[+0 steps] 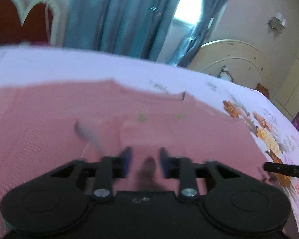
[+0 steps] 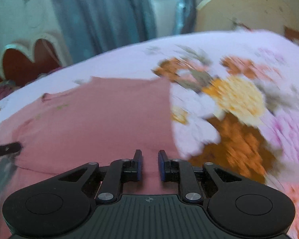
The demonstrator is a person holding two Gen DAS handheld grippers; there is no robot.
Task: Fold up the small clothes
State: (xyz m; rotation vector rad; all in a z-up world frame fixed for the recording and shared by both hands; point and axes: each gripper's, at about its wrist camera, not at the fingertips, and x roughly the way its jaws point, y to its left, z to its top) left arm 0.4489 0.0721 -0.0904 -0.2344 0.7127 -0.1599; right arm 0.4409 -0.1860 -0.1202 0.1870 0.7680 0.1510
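Observation:
A pink garment (image 1: 89,123) lies spread flat on the floral bedsheet (image 1: 269,139). It also shows in the right wrist view (image 2: 101,123), with its right edge near the sheet's flowers. My left gripper (image 1: 145,157) hovers over the garment, open with nothing between its blue pads. My right gripper (image 2: 149,159) is over the garment near its right edge, open and empty. The tip of the other gripper shows at the right edge of the left wrist view (image 1: 285,170) and at the left edge of the right wrist view (image 2: 4,150). Both views are motion-blurred.
The bed's white sheet (image 2: 239,99) has orange, yellow and pink flowers to the right. A cream headboard (image 1: 235,59) stands at the far right, teal curtains (image 1: 119,16) and a bright window behind the bed.

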